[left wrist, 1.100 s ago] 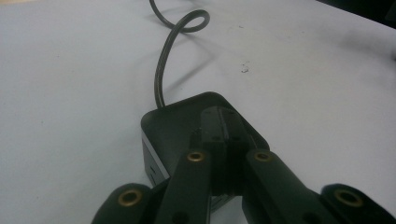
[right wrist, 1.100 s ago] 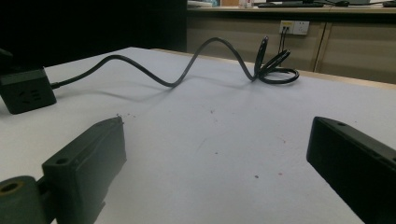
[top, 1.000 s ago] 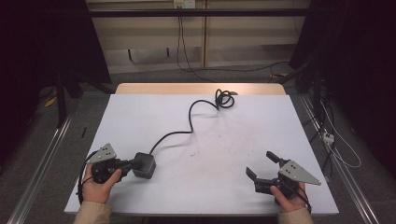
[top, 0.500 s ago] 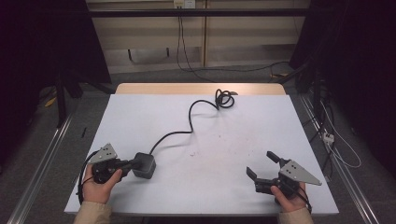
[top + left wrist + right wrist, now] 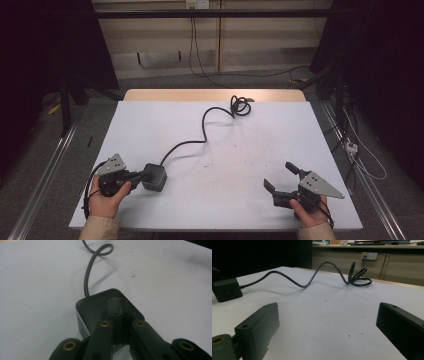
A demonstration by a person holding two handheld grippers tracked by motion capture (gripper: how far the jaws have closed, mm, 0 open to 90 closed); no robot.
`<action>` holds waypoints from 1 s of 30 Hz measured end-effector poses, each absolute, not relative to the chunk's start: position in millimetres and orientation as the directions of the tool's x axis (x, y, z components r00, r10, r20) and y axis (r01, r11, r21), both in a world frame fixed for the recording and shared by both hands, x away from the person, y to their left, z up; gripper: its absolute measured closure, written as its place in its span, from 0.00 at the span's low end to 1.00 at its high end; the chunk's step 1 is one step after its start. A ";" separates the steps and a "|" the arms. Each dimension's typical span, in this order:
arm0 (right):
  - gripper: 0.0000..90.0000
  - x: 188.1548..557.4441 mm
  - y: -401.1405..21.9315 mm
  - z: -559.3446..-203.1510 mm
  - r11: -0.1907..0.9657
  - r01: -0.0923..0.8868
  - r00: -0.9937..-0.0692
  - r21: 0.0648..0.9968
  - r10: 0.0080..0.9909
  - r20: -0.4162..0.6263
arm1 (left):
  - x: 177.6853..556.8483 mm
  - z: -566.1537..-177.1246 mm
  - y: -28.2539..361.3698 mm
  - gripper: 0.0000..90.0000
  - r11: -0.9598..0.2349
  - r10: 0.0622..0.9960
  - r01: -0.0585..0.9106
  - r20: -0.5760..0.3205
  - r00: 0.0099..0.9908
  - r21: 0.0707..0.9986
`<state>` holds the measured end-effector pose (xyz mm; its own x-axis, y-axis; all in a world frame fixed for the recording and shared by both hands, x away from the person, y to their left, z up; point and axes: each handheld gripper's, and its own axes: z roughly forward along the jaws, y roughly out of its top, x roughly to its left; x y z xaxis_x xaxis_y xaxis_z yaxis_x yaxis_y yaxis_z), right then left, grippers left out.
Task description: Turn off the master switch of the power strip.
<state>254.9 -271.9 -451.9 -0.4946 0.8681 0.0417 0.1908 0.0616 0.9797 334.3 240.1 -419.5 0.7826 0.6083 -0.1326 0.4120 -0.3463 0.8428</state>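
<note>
The left gripper (image 5: 142,176) lies low over the white tabletop (image 5: 260,150), held in the person's left hand (image 5: 107,197), and its two black jaws are drawn together, tips pressed against the near face and top of the dark grey, cube-shaped power socket block (image 5: 155,177). In the left gripper view the jaws meet in a narrow wedge right over the block (image 5: 100,305); they are clenched, though whether they pinch a part of the block or merely rest on it cannot be told. The block sits on the tabletop directly ahead of these jaws, touching them.

From the far side of the block, the black rubber cable (image 5: 200,137) leaves the gripper's tip and winds away across the table in loose bends, ending in a small coiled bundle (image 5: 241,106) well ahead of both grippers, near the far edge. In the left gripper view the cable (image 5: 88,275) rises straight from the block's back corner and loops once.

The right gripper (image 5: 281,180), held in the person's right hand (image 5: 311,212), is well apart from the block, off to its side. Its jaws stand wide and released, with bare tabletop between them. Seen from the right gripper view, the block (image 5: 226,288) lies far off to the left of the jaws and the coil (image 5: 359,276) far ahead.
</note>
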 end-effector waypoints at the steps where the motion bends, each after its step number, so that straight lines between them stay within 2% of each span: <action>1: 0.04 255.0 -271.9 -451.9 0.062 0.190 -0.495 0.980 0.868 0.041 | 334.2 -419.5 240.0 1.00 -0.346 0.608 0.412 -0.133 0.782 0.843; 30: 0.04 255.1 -271.2 -451.8 0.064 0.186 -0.497 0.980 0.867 0.037 | 333.7 -419.0 238.6 1.00 -0.359 0.613 0.416 -0.125 0.780 0.835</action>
<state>255.1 -271.2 -451.8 -0.4966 0.8672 0.0373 0.1857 0.0642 0.9805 333.7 238.6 -419.0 0.7798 0.6135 -0.1249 0.4162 -0.3589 0.8354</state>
